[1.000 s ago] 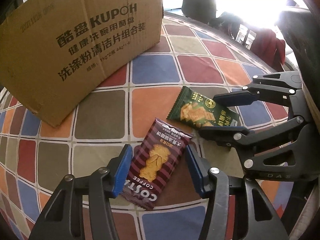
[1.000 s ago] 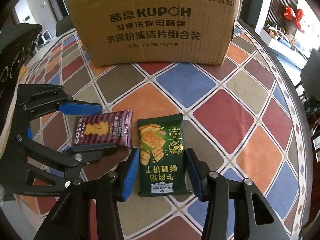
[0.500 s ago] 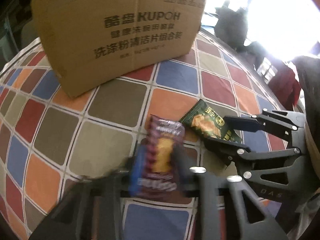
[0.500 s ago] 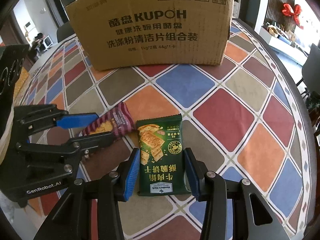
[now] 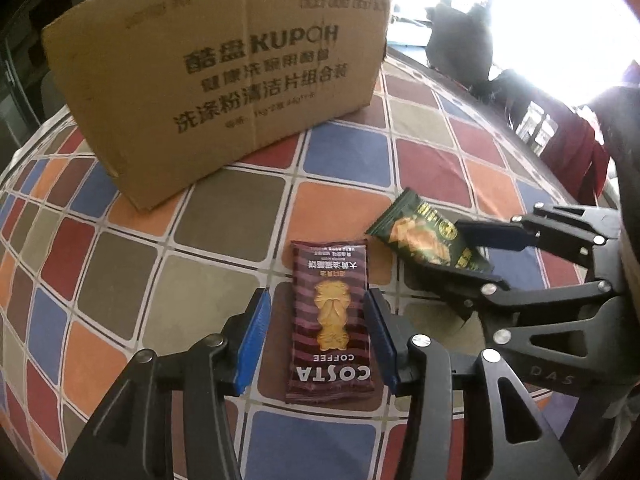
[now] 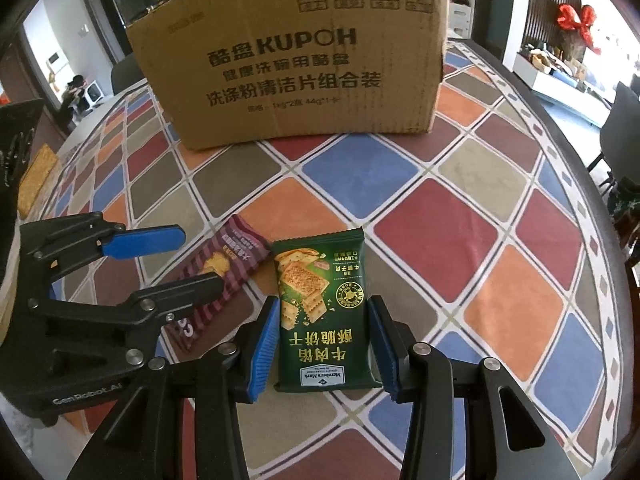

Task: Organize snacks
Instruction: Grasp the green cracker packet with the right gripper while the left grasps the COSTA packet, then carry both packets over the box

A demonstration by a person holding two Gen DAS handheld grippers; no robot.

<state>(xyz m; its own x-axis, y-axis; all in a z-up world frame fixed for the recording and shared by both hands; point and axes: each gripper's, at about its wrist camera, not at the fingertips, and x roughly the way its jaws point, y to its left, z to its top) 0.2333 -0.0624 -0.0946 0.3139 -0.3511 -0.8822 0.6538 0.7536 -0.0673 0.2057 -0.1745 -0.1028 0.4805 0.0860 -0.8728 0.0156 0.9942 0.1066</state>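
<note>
Two snack packets, one framed by each of my grippers, on the checked cloth.

I am holding my left gripper (image 5: 318, 330) over the maroon Costa packet (image 5: 330, 322), its blue pads (image 5: 254, 336) standing just beside the packet's long edges; whether they are actually pinching it I cannot tell. My right gripper (image 6: 324, 338) is straddling the green cracker packet (image 6: 324, 312) the same way, fingers narrowed close to its sides, contact unclear. The two packets are lying near each other on the tablecloth (image 6: 472, 236), the maroon one angled, and the cardboard box (image 6: 296, 52) is standing behind them, well apart.
</note>
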